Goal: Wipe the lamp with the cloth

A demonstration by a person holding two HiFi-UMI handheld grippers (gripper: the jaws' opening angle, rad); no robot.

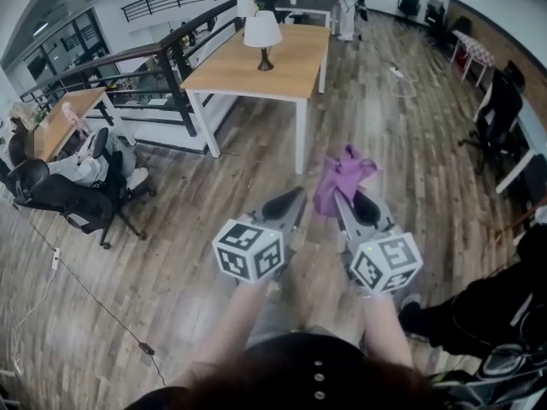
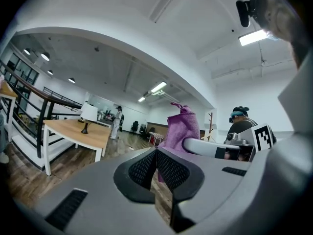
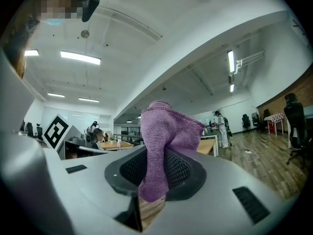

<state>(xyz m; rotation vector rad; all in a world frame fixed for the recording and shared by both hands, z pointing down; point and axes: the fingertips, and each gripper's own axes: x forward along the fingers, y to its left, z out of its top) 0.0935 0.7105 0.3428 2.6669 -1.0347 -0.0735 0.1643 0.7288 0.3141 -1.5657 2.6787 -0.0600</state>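
Purple cloth (image 1: 344,178) in right claw (image 1: 351,200), lamp (image 1: 262,38) beyond

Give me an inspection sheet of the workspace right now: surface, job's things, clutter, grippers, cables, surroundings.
Surface: wooden table with white legs, across the wood floor from the grippers.
Job's things: lamp upright on the table; purple cloth pinched in the right gripper, away from the lamp.
Clutter: nothing seen on the table besides the lamp.
Grippers: left gripper shut, nothing between its jaws; right gripper shut on the cloth.
Cables: dark cable across the floor at the left; white cable on the floor beyond the table.
Surroundings: black railing, office chair, a person standing at the far end.
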